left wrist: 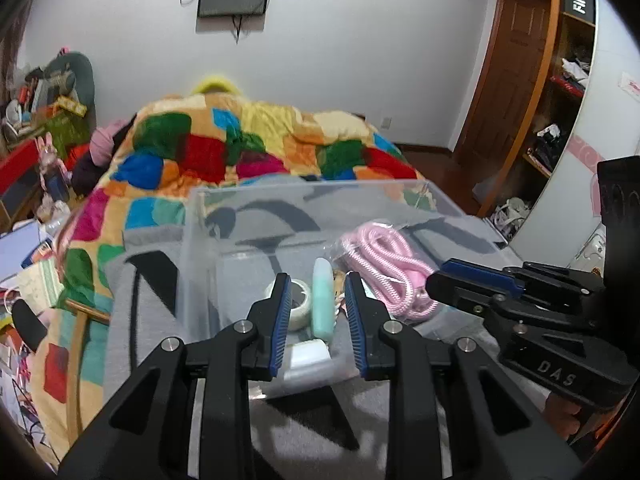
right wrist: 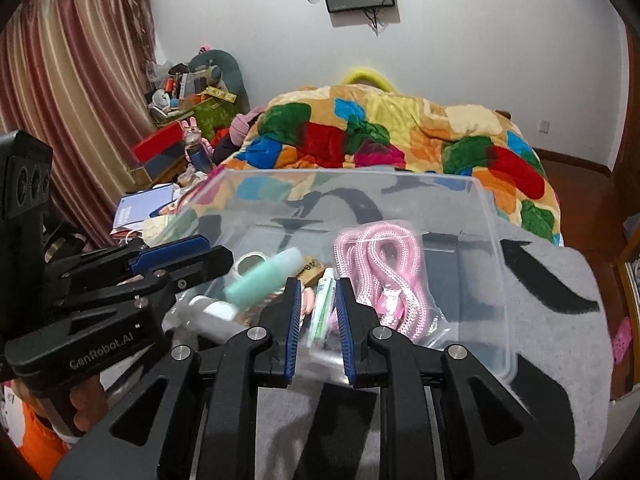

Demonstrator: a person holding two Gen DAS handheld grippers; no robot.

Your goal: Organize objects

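Note:
A clear plastic bin (left wrist: 200, 216) (right wrist: 492, 232) sits on a grey blanket on the bed. Inside lie a bagged pink rope (left wrist: 384, 264) (right wrist: 384, 272), a mint green bottle (left wrist: 323, 300) (right wrist: 264, 280), a tape roll (left wrist: 298, 304) (right wrist: 250, 260), a white bottle (right wrist: 218, 312) and a small green-and-white tube (right wrist: 324, 304). My left gripper (left wrist: 318, 316) is open and empty, its fingers either side of the mint bottle above the bin's near edge. My right gripper (right wrist: 318, 320) is open and empty over the tube; it also shows in the left wrist view (left wrist: 476, 280).
A colourful patchwork quilt (left wrist: 248, 148) (right wrist: 400, 136) covers the bed beyond the bin. Cluttered boxes, papers and toys (right wrist: 180, 120) are piled at the left. A wooden wardrobe (left wrist: 560, 100) stands at the right. A grey blanket (right wrist: 560, 320) lies under the bin.

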